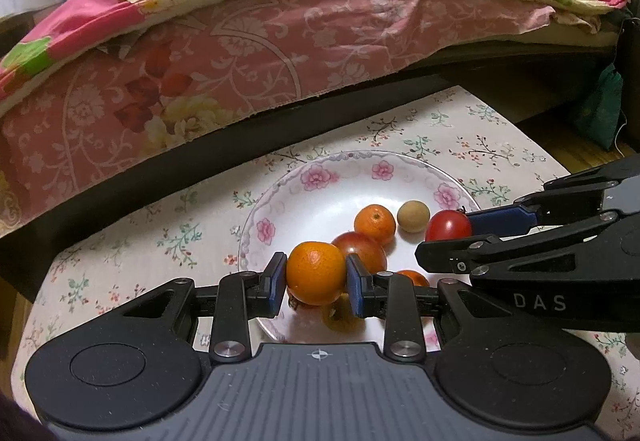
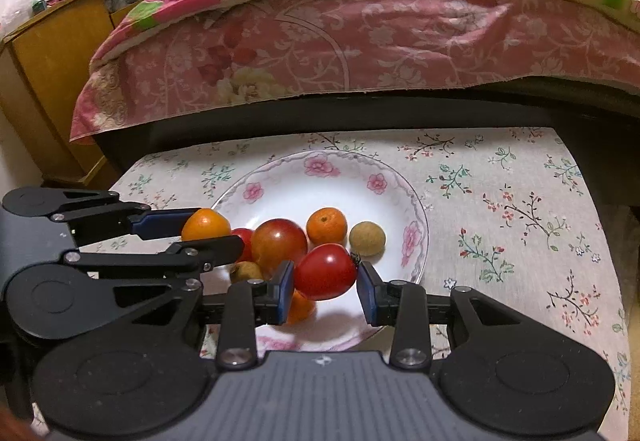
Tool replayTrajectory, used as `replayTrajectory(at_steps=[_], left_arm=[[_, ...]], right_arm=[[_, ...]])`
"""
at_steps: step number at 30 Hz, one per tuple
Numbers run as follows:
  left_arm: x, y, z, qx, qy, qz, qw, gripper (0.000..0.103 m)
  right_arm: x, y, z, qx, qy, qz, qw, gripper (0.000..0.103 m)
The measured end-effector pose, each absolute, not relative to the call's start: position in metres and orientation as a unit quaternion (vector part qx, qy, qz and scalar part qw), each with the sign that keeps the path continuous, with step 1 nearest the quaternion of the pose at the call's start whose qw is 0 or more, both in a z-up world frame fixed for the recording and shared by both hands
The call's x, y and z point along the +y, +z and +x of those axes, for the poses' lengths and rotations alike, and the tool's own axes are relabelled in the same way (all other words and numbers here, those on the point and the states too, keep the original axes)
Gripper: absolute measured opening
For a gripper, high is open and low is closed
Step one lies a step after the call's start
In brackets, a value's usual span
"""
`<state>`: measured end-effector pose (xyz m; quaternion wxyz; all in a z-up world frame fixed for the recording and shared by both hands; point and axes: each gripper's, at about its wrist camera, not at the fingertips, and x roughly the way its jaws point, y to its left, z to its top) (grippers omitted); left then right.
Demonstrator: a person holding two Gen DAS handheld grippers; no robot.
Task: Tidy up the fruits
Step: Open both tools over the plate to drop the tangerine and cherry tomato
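A white plate with a pink flower rim (image 1: 316, 177) (image 2: 320, 165) sits on the floral cloth and holds several fruits. My left gripper (image 1: 317, 277) is shut on an orange tangerine (image 1: 316, 273) (image 2: 205, 225) over the plate's near left side. My right gripper (image 2: 325, 275) is shut on a red tomato (image 2: 326, 271) (image 1: 448, 225) above the plate's near right side. On the plate lie a small tangerine (image 1: 375, 223) (image 2: 327, 225), a larger red-orange tomato (image 1: 360, 251) (image 2: 279, 241) and a tan longan (image 1: 413, 216) (image 2: 367, 239). More fruit is half hidden under the fingers.
A low table with a floral cloth (image 2: 520, 209) carries the plate. Behind it stands a bed with a pink floral sheet (image 1: 240, 53) (image 2: 360, 41) and a folded quilt. A yellow wooden cabinet (image 2: 52, 81) is at the far left.
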<state>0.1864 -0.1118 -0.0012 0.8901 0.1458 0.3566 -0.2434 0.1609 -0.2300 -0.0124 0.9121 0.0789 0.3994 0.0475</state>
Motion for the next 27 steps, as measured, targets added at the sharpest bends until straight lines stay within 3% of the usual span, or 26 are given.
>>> replayTrajectory(at_steps=[27], left_arm=[[-0.118, -0.006, 0.209, 0.340, -0.237, 0.154, 0.897, 0.043]], right_arm=[[-0.238, -0.025, 0.177, 0.408, 0.045, 0.107, 0.905, 0.036]])
